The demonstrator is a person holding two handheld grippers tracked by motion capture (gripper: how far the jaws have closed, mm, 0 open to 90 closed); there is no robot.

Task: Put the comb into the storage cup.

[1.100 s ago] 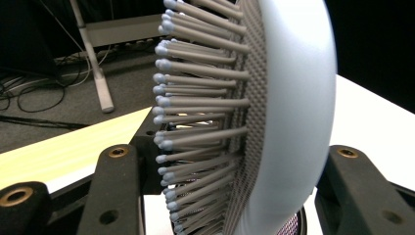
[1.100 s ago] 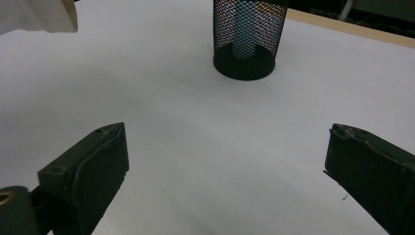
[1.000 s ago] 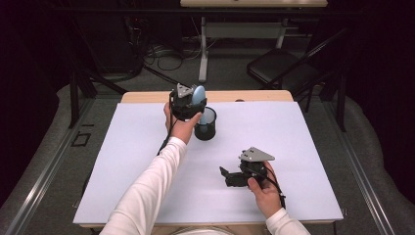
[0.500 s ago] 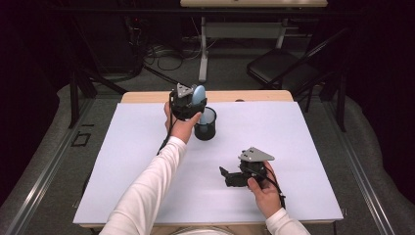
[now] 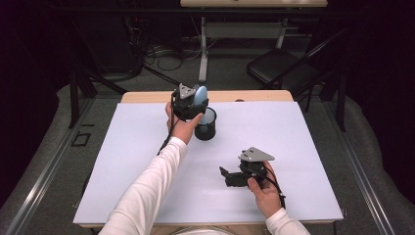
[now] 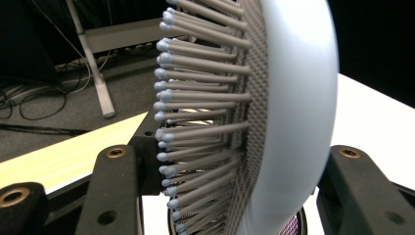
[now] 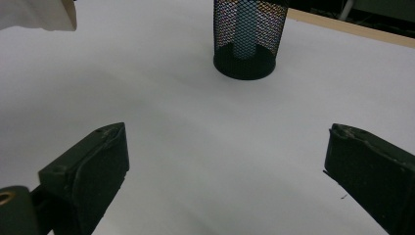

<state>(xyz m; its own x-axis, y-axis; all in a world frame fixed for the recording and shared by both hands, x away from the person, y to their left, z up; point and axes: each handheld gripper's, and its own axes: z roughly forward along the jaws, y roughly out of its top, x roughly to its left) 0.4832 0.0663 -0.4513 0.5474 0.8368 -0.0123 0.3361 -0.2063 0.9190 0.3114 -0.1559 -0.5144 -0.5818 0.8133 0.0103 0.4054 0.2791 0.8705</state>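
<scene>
Since the left tool (image 5: pixel 192 105) is clamped on the pale blue hairbrush (image 6: pixel 274 112), handle already down in the black mesh cup (image 5: pixel 205 124) near the desk's (image 5: pixel 293 147) far edge, it's basically a drop-in; rubbery-tipped bristles, smooth rounded back — right tool (image 7: pixel 225 186) gapes wide, empty, toward the near edge.

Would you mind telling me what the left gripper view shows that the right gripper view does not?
The left gripper view shows the hairbrush head close up, its bristles sideways, clamped in the left gripper. The right gripper view shows the whole mesh cup standing on the white table, with the right gripper open and empty. Both show the brush standing in that cup.
</scene>
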